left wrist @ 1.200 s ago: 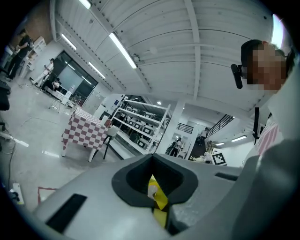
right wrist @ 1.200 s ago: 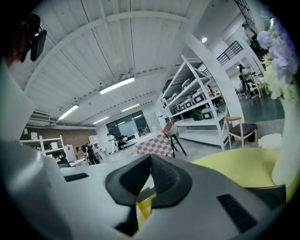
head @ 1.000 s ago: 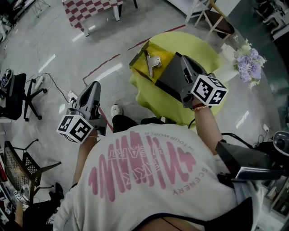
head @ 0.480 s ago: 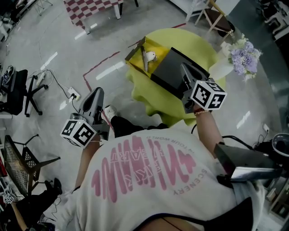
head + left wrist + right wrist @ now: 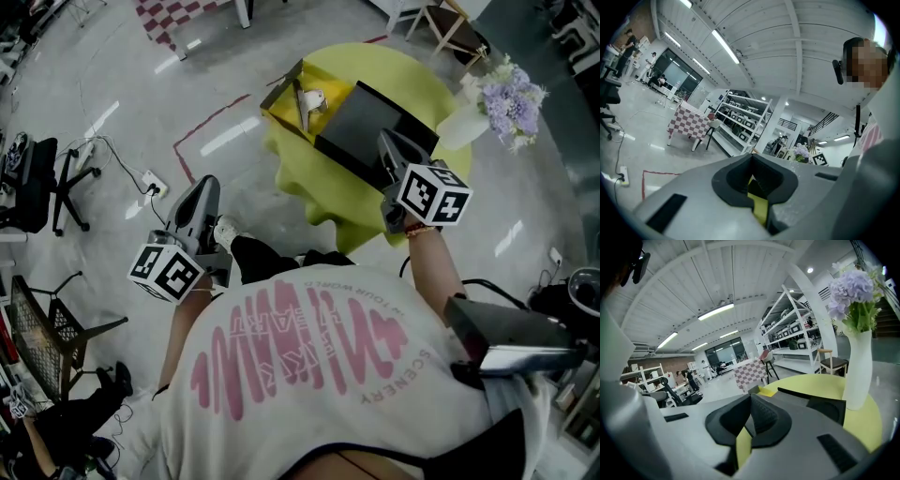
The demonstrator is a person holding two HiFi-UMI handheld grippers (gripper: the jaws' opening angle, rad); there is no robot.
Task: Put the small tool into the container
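Change: Although the surface [image 5: 412, 75] is carried higher in the head view than a second ago, the small tool [image 5: 306, 99] is left lying, seemingly inside the yellow container [image 5: 281, 114]; the task is judged done.
Grippers: the left gripper [image 5: 208, 184], held over the floor [image 5: 112, 112], and the right gripper [image 5: 385, 141] are both pressed together, empty.
Surface: round, yellow-green, shared with a black box [image 5: 375, 127] and a flower vase [image 5: 464, 127].
Room: glossy floor, checked table [image 5: 178, 19], shelving.

The worktop [image 5: 417, 75] wears a matt yellow-green cloth [image 5: 323, 202]. The container [image 5: 375, 122] on it is matt black outside and yellow within. The small tool [image 5: 307, 101] looks like bright metal. The floor [image 5: 112, 122] is glossy. The vase [image 5: 857, 366] is smooth matt white. The left claw [image 5: 752, 161] and right claw [image 5: 750, 401] are matt grey plastic.
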